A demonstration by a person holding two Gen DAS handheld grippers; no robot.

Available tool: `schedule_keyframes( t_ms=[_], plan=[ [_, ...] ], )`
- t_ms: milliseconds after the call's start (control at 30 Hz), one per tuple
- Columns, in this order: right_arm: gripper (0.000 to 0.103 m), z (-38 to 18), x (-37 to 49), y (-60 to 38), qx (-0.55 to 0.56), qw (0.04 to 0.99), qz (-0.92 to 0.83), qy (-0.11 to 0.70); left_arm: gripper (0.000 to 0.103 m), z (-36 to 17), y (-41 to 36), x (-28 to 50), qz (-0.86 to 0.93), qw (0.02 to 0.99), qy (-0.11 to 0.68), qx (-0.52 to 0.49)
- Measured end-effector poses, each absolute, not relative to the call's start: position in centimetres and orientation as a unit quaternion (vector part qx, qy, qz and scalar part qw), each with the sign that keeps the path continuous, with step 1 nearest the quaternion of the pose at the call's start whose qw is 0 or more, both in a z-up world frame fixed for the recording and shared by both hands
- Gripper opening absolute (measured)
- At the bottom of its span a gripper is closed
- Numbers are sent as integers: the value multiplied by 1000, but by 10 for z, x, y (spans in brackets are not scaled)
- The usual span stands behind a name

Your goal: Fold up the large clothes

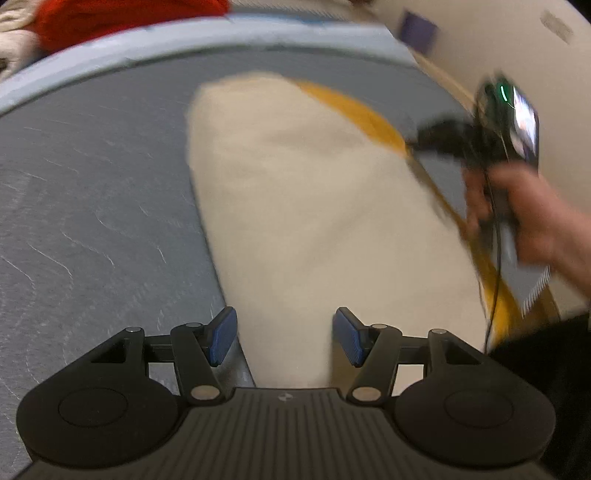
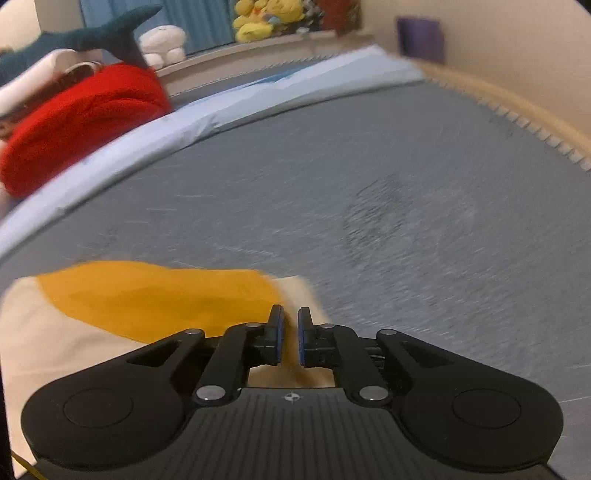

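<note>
grey bedcover (image 2: 406, 192) open, red cushion (image 2: 85, 122) far-left

A grey woven mat (image 2: 406, 192) covers the bed, with a pale blue sheet (image 2: 221, 110) along its far edge. Beyond lie a red plush cushion (image 2: 81, 122), a dark teal shark toy (image 2: 107, 35), a white plush (image 2: 164, 42) and yellow plush toys (image 2: 266, 18). A purple square (image 2: 421, 38) hangs on the beige wall (image 2: 517, 55).

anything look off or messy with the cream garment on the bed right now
Nothing looks damaged or spilled. The cream garment lies fairly flat on the grey bed cover; only its mustard-yellow part is bunched at the right edge, where the right gripper is nearly closed around it.
</note>
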State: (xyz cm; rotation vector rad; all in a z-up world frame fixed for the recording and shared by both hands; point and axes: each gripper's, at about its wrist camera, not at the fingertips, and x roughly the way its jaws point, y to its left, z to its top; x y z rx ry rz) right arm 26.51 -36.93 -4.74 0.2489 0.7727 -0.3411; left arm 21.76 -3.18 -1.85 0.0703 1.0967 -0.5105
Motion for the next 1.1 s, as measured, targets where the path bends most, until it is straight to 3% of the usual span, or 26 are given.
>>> schedule_keyframes(
  t_ms=[133, 267, 333, 400, 533, 767, 933, 1100],
  plan=[
    [16, -31, 244, -374, 153, 916, -145, 341, 68, -30, -34, 203, -245, 807, 533, 65],
    [31, -18, 215, -375, 187, 923, -41, 335, 68, -18, -25, 201, -251, 815, 521, 37],
    [34, -14, 203, -368, 171, 921, 25, 348, 68, -13, -21, 200, -257, 817, 515, 20],
    [43, -18, 192, -362, 144, 912, 68, 379, 68, -17, -23, 199, -254, 810, 527, 26],
    [42, -62, 184, -375, 56, 866, 9, 496, 68, -25, -31, 195, -257, 798, 543, 52],
    [51, -52, 172, -416, 165, 875, -18, 455, 69, -16, 16, 228, -200, 820, 522, -125],
    [56, -69, 185, -419, 242, 838, 19, 489, 69, -48, 42, 269, -162, 785, 549, -237],
    [63, -82, 196, -420, 273, 819, 42, 503, 84, -83, 41, 312, -186, 750, 559, -301]
  ],
)
